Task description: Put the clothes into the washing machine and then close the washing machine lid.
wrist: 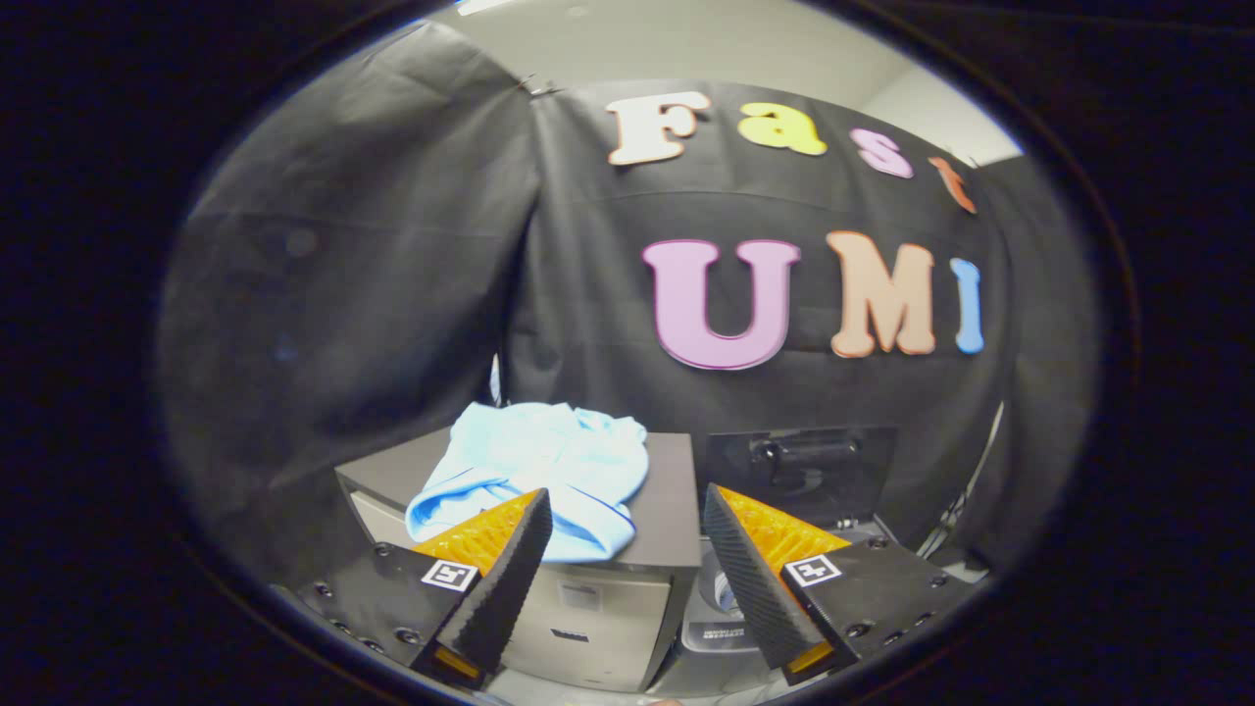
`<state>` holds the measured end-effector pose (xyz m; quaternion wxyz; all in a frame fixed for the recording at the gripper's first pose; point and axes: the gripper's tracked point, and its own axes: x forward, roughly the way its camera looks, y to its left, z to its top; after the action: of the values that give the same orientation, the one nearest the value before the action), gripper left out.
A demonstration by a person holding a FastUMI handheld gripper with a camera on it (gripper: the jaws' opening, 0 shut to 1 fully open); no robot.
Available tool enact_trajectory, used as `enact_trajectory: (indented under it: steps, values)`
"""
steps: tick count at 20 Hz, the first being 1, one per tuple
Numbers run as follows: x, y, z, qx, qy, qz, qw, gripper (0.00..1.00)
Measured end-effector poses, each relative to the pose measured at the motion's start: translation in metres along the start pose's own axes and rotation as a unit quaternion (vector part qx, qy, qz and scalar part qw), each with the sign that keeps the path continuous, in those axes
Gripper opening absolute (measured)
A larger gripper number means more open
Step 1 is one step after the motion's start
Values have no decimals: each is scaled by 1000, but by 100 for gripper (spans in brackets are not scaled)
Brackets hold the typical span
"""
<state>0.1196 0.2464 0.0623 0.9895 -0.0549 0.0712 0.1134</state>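
Note:
A crumpled light blue garment [537, 471] lies on the dark flat top of a grey cabinet [672, 510], just ahead of my left finger. To its right stands the washing machine, its dark lid [802, 469] raised upright against the booth wall, with the opening [721, 613] low between cabinet and right finger. My gripper [625, 505] is open and holds nothing; it hovers above and short of the garment. The left fingertip [525, 529] overlaps the garment's near edge in the view.
The black cloth wall hangs close behind the cabinet and machine. A cable [966, 490] runs down the wall to the right of the lid. The cabinet's pale front [598, 613] faces me below the fingers.

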Motion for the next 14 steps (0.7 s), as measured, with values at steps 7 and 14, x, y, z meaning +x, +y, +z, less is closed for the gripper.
enact_trajectory:
  steps: [7,14]
  values:
    - [89,64,-5,36,62,30,997,99]
    - [170,79,-26,-37,138,0,990,99]
